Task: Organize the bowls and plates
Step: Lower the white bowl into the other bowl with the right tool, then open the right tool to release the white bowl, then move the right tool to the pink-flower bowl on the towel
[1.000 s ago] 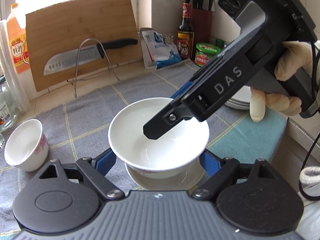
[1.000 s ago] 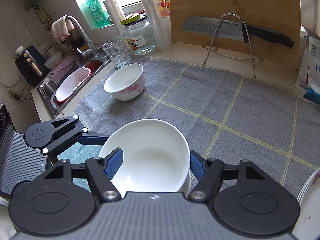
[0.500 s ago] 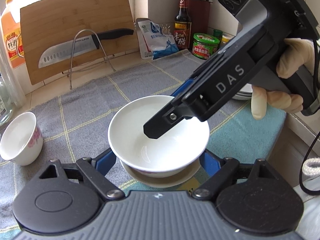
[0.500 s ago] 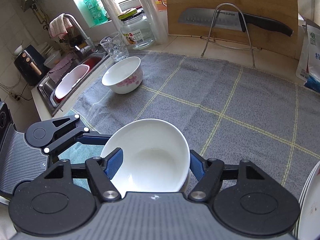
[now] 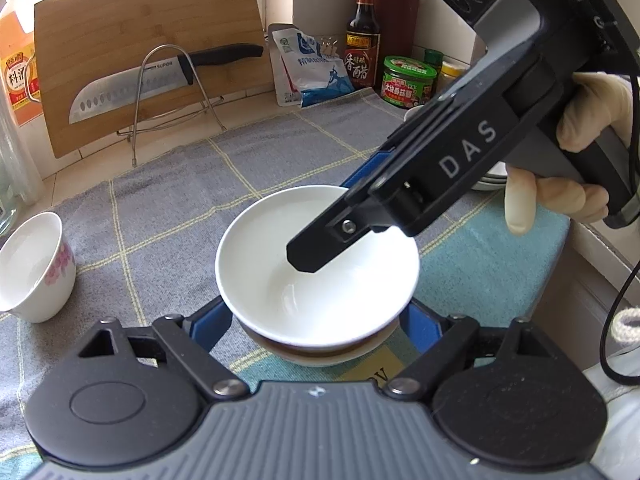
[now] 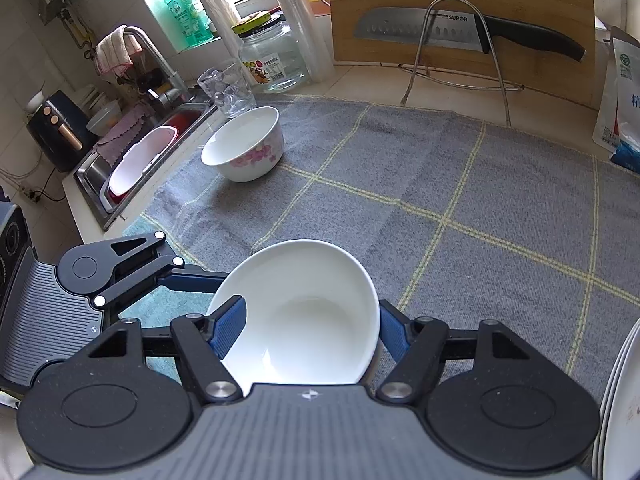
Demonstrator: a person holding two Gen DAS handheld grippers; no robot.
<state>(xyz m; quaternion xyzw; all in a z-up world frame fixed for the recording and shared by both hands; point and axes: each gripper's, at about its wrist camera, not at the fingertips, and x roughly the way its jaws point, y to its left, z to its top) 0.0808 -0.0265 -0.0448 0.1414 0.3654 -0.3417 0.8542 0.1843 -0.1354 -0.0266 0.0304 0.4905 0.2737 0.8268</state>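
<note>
Countertop under grey checked cloth; both grippers' fingers pinch white bowl.

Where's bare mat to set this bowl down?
Free: grey mat between the floral bowl and knife stand. Crowded: the near edge, with the white bowl, both grippers and the plate stack.

Black right gripper is showing white "DAS" lettering and a silver screw; blue pads are lining its fingers, a cream-gloved hand and black cable behind.
</note>
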